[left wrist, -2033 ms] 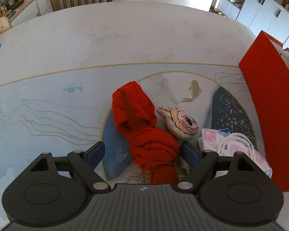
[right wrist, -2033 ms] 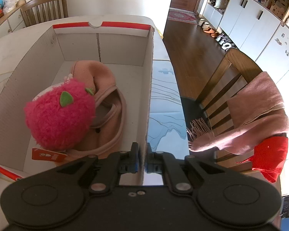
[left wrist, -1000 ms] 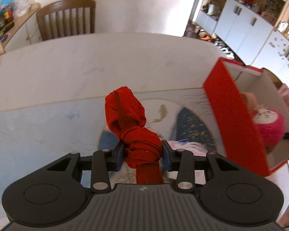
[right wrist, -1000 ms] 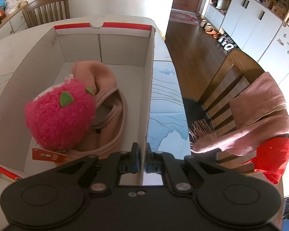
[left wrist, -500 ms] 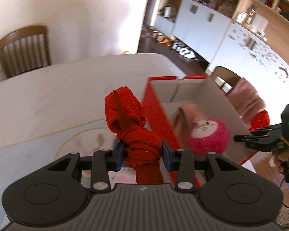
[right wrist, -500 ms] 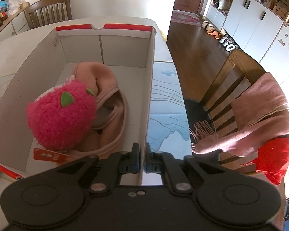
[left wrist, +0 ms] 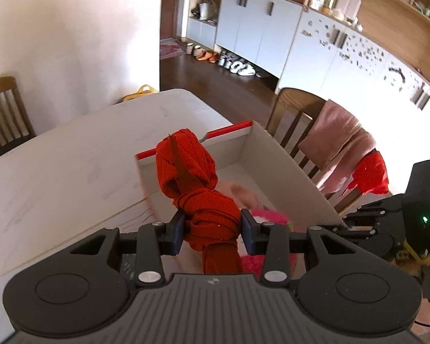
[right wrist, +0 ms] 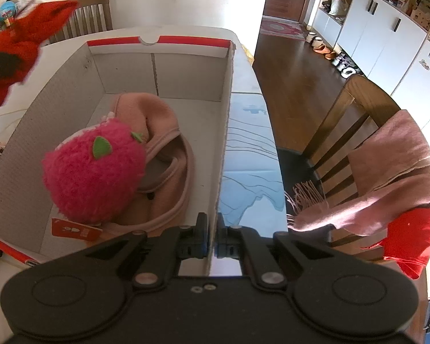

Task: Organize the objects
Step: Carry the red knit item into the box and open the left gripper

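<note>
Two grippers working: left gripper [left wrist: 212, 230] pinches the knotted red cloth [left wrist: 197, 189] over the box [right wrist: 186, 66], ready to drop; right gripper [right wrist: 212, 235], jaws clamped on the box wall, steadies it.

Bright daylight, blown-out (fisheye-warped edges).

White cabinets [left wrist: 261, 28] line a dark wooden floor [right wrist: 295, 80]; a wooden chair [right wrist: 349, 120] carries a pink scarf [right wrist: 387, 172] in bright sunlight.
</note>
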